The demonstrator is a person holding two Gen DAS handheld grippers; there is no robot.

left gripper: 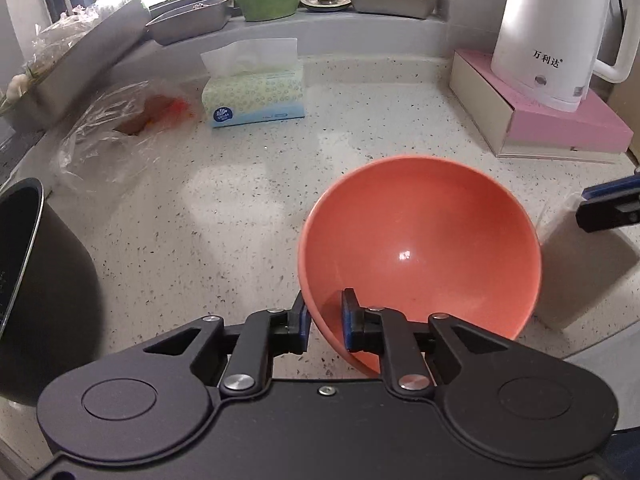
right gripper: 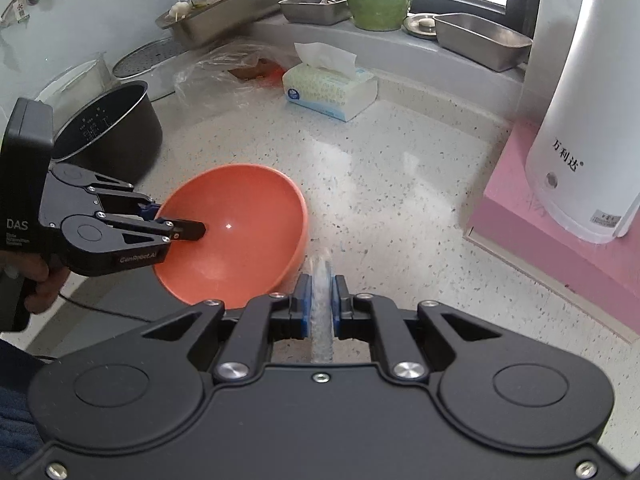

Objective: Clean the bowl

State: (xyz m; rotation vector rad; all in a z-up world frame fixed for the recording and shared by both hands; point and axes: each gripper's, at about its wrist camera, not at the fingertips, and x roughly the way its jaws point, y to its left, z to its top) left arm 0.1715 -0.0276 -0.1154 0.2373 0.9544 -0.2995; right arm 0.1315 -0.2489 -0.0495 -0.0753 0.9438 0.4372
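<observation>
- Speckled pale worktop [left gripper: 240, 184] under a bright window, with a tissue pack [left gripper: 256, 92] at the back and a white kettle [left gripper: 556, 32] on a pink box [left gripper: 560, 120] to one side.
- Front and centre, the bowl [left gripper: 420, 240]: orange, smooth, glossy, tipped up on its edge so its hollow faces the right side.
- Left gripper [left gripper: 324, 316] straddles the near rim, one finger outside the wall and one inside; a sliver of gap shows at the inner pad, so the hold looks slack, barely pinching if at all.
- Right gripper [right gripper: 320, 304] is clenched on a thin, pale, translucent wipe [right gripper: 322, 308], cloth or film I cannot tell, poised just beside the bowl's rim.
- Inside of the bowl looks nearly clean: one sharp highlight, only a faint dull smear low down.
- To do this step well, I reckon: firm up the left pinch first, since a tilted bowl on a slick worktop wants to roll.
- Then bring the wipe in across the hollow, sweeping from the rim down to the bottom, with the left hand bracing against the push.
- Dark pot [right gripper: 108, 128] stands well apart, out of the way.
</observation>
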